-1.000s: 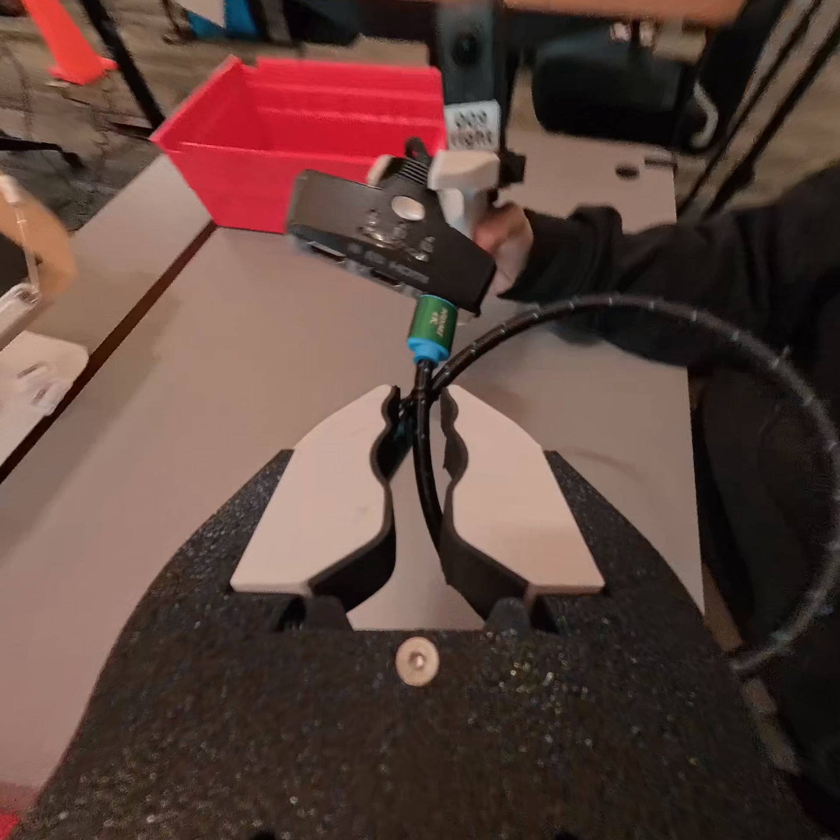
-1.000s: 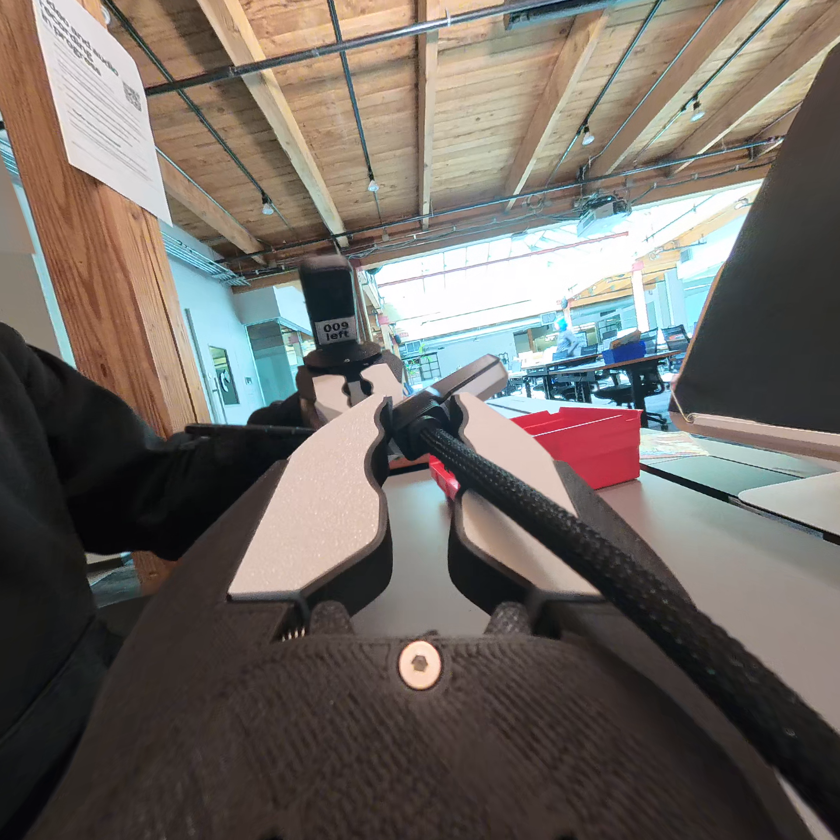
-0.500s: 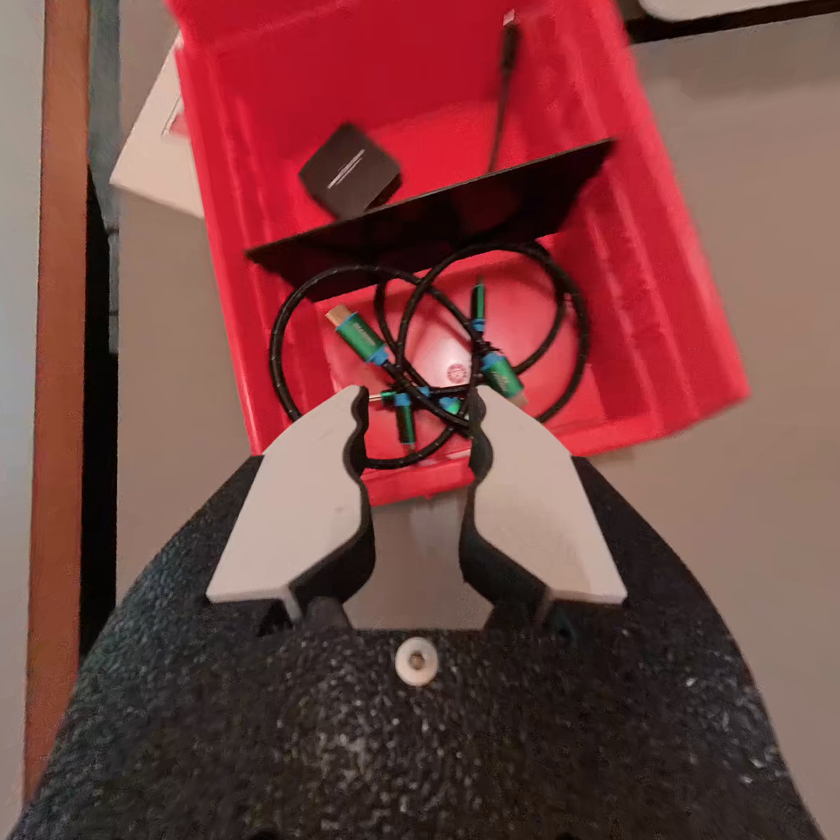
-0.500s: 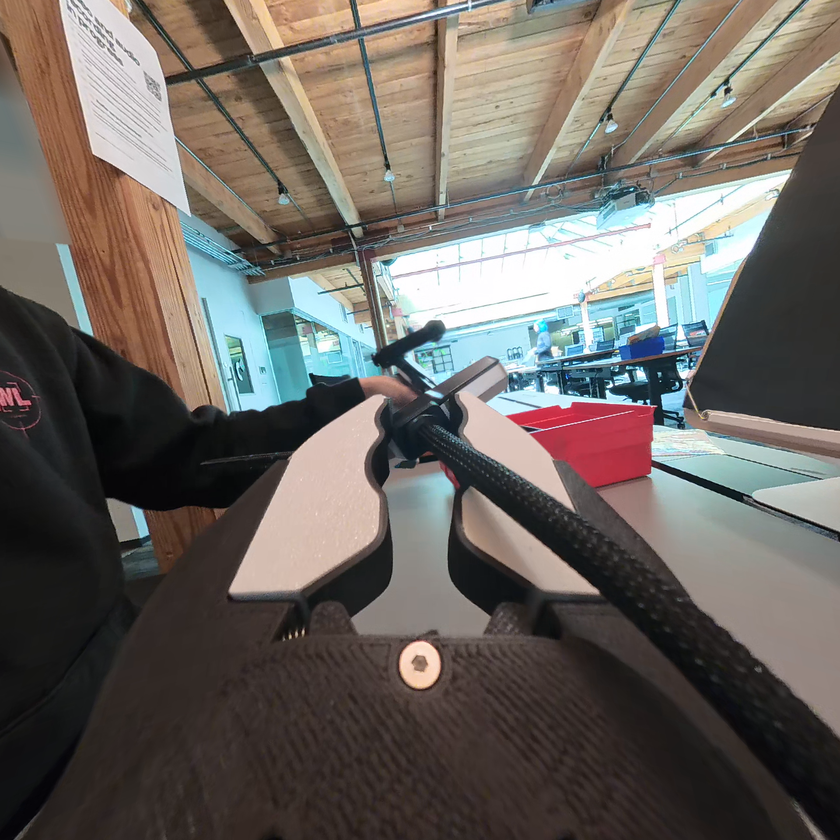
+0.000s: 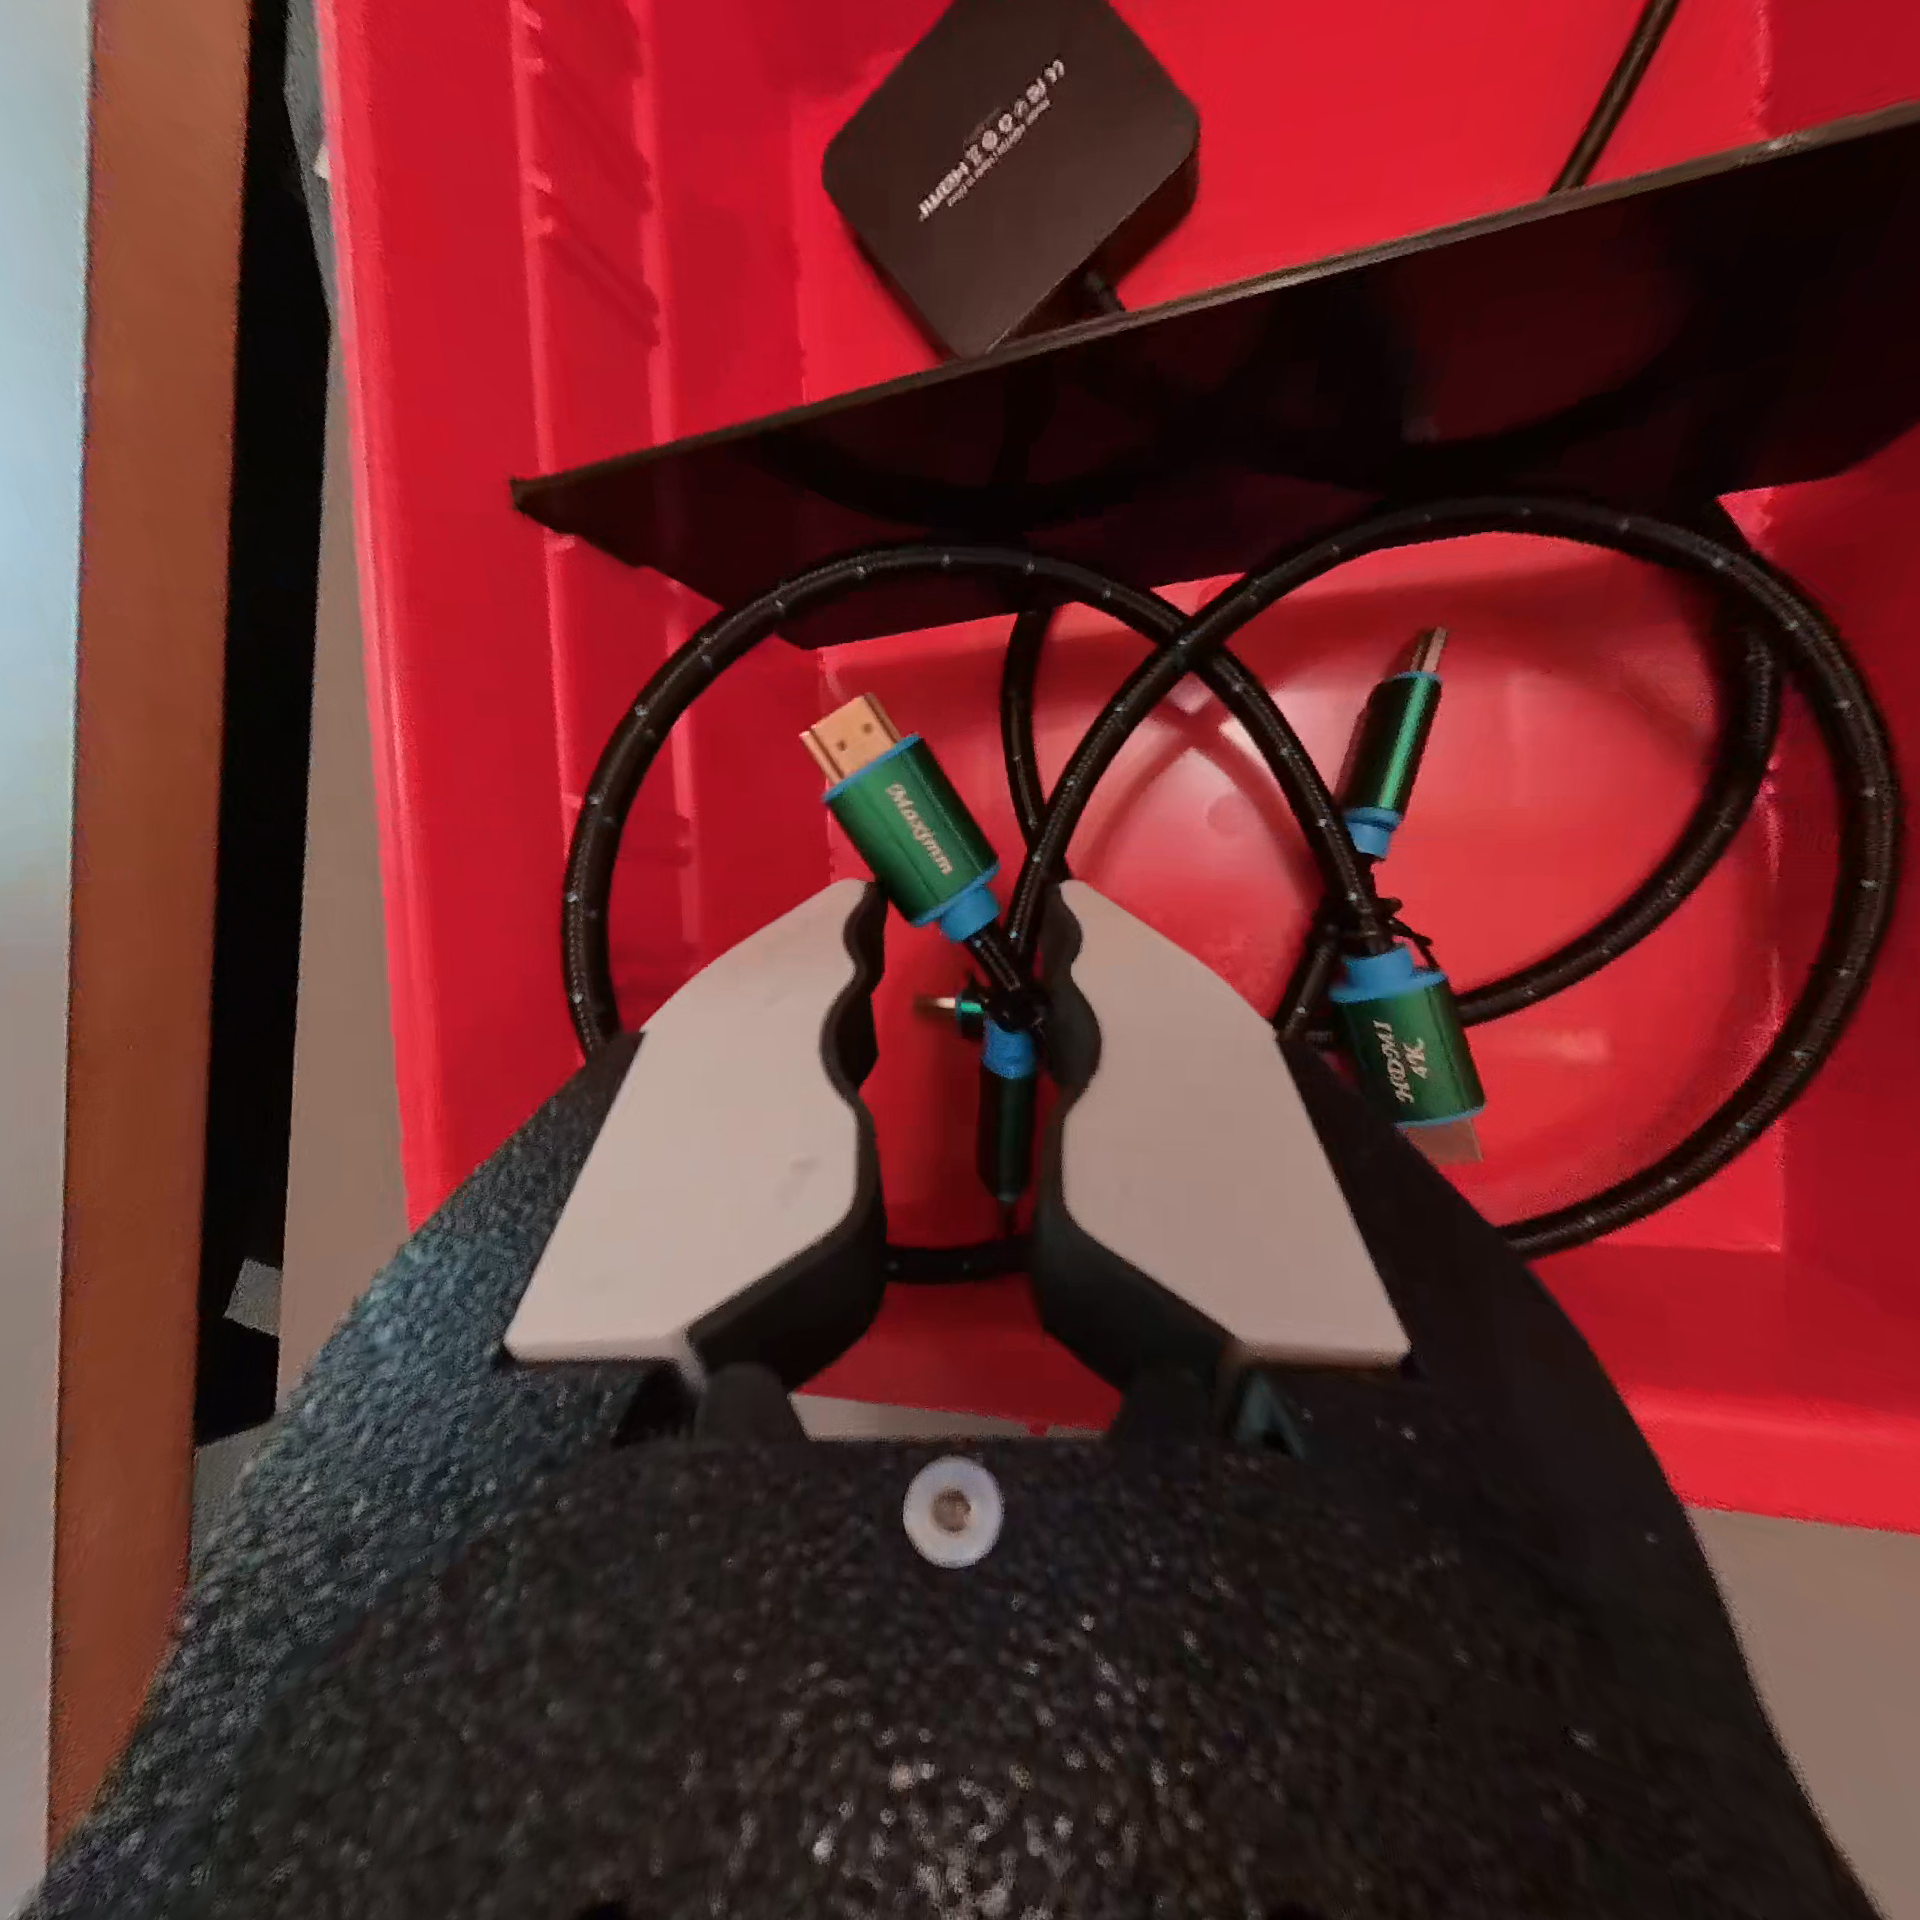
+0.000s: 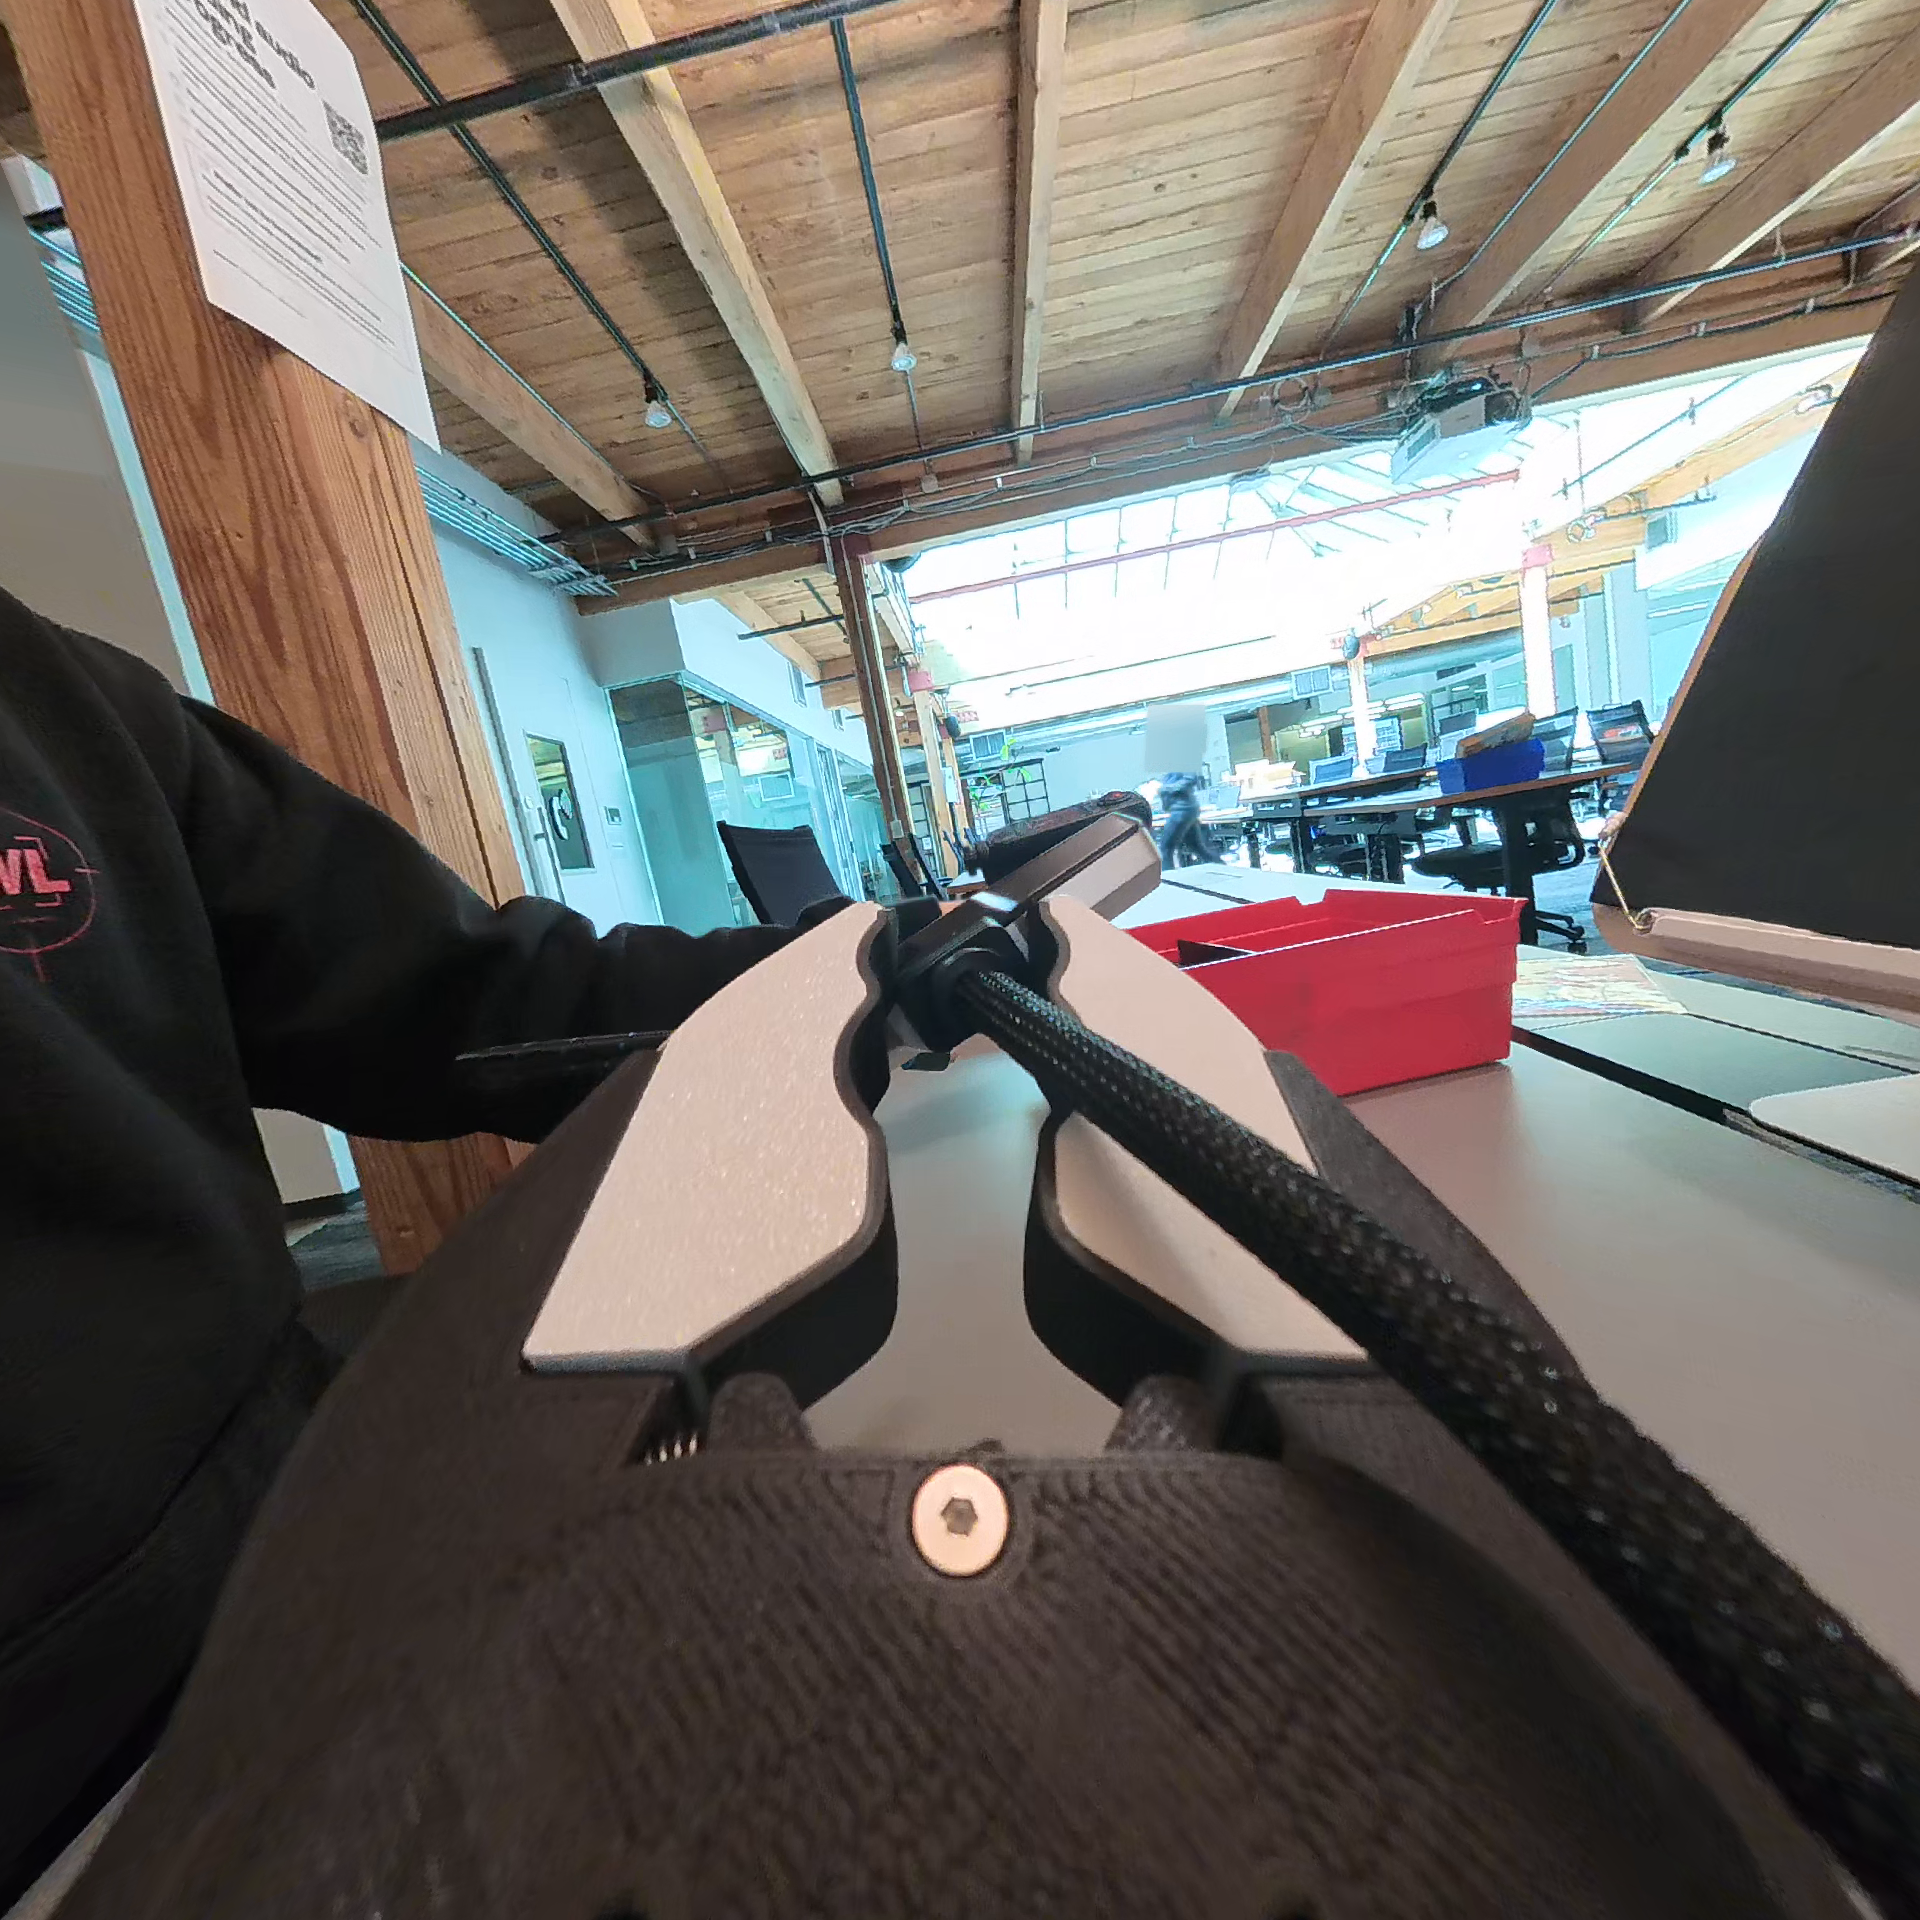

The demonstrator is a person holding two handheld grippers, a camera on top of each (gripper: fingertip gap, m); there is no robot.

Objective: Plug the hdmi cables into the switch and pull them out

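In the left wrist view, the left claw (image 5: 961, 914) hangs over the red bin (image 5: 499, 727) with its jaws apart and nothing gripped. At frame centre the coiled hdmi cables (image 5: 1288, 790) lie loose in the near compartment, their green plugs (image 5: 912, 826) unplugged, one of them reaching up between the open fingers. A black divider (image 5: 1299, 416) crosses the bin above them, and a small black box (image 5: 1013, 166) sits in the far compartment at the top. In the right wrist view, a dark sleeve (image 6: 312, 914) fills the left side; at centre the right claw (image 6: 961, 930) is closed on the switch (image 6: 1060, 857), held above the grey worktop (image 6: 1558, 1195), its thick braided lead (image 6: 1299, 1195) running down to the lower right. By my reading, the cables in the bin are yet to be plugged in. The crossed loops are likely to snag as a plug is lifted.
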